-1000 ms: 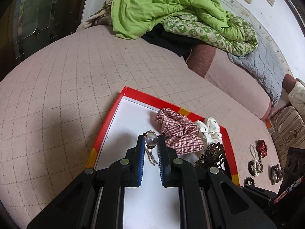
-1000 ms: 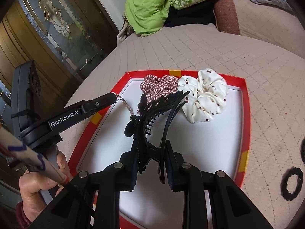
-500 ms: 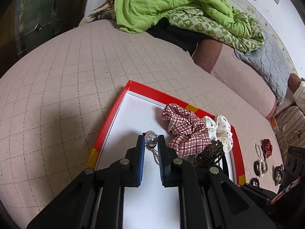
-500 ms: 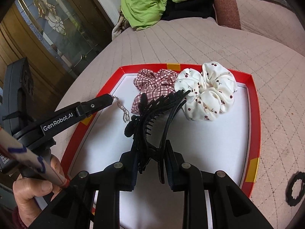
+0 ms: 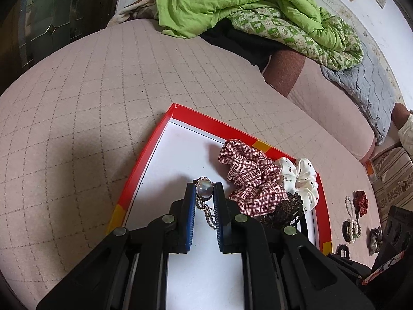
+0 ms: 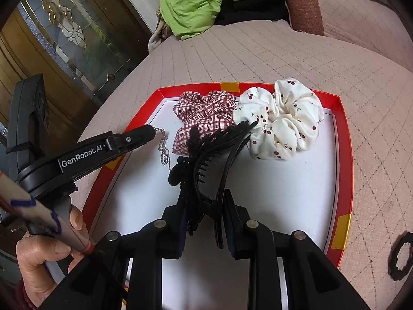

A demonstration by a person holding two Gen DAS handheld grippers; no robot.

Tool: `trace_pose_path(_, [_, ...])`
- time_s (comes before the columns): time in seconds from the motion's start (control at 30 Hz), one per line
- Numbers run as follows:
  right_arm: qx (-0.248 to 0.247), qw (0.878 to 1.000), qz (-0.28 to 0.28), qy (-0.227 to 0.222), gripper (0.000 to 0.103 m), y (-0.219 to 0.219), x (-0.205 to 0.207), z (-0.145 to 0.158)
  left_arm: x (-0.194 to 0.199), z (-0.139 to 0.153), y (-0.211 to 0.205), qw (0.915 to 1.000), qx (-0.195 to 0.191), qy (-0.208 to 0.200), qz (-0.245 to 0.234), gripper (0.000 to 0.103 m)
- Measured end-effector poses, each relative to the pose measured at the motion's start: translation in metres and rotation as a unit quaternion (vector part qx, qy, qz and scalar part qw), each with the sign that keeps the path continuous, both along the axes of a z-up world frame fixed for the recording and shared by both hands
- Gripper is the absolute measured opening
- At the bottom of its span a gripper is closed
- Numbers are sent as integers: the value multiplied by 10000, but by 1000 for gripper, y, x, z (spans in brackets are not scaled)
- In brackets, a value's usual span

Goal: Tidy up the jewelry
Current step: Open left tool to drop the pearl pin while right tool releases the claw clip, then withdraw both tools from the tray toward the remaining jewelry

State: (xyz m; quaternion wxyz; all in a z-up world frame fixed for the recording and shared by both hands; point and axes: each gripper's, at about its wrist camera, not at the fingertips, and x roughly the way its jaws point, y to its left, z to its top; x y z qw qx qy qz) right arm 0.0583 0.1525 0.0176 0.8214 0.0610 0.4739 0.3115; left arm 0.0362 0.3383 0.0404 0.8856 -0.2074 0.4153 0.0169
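A red-rimmed tray (image 5: 144,155) (image 6: 346,160) with a white floor lies on the quilted bed. My left gripper (image 5: 204,190) (image 6: 152,129) is shut on a pearl brooch (image 5: 204,189) whose rhinestone chains (image 5: 210,215) (image 6: 164,147) dangle above the tray's left part. My right gripper (image 6: 204,211) is shut on a black claw hair clip (image 6: 214,155), held over the tray's middle with its teeth apart. A red plaid scrunchie (image 5: 247,178) (image 6: 204,113) and a white cherry-print scrunchie (image 5: 302,180) (image 6: 281,121) lie along the tray's far side.
Right of the tray on the bed lie several small hair ties and beaded pieces (image 5: 352,219), and a black ring tie (image 6: 401,255). A green quilt heap (image 5: 245,7) sits at the far end. A person's hand (image 6: 46,261) holds the left gripper's handle.
Both grippers have crept slightly forward over the tray, so the scrunchies sit a little farther along in view. The brooch and the clip stay gripped as before.
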Motion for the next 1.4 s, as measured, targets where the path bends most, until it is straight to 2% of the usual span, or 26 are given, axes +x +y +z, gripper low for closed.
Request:
trace_pose_path(0.47, [-17,10000,37,-3,28,0,-1,1,0,1,-1,10000,39,6,5,14])
trace_pose_path(0.5, [-23,10000,34,-14,28,0,-1,2,0,1,-2,10000,47,5,10,15])
trace_pose_path(0.6, [31,10000,27,5,31,-2,-3,3,-1,2,-2,10000,81,-16,38,30])
trace_pose_path(1.1, [182,9998,-1,-117,34,-14,-15,18,-3,7,-10,9996,257,-109,58,35])
trace_pose_path(1.4, [444,9987,-123,-213,35,-40,-34,33,-20,24,-20,9968,614,-486,162,37])
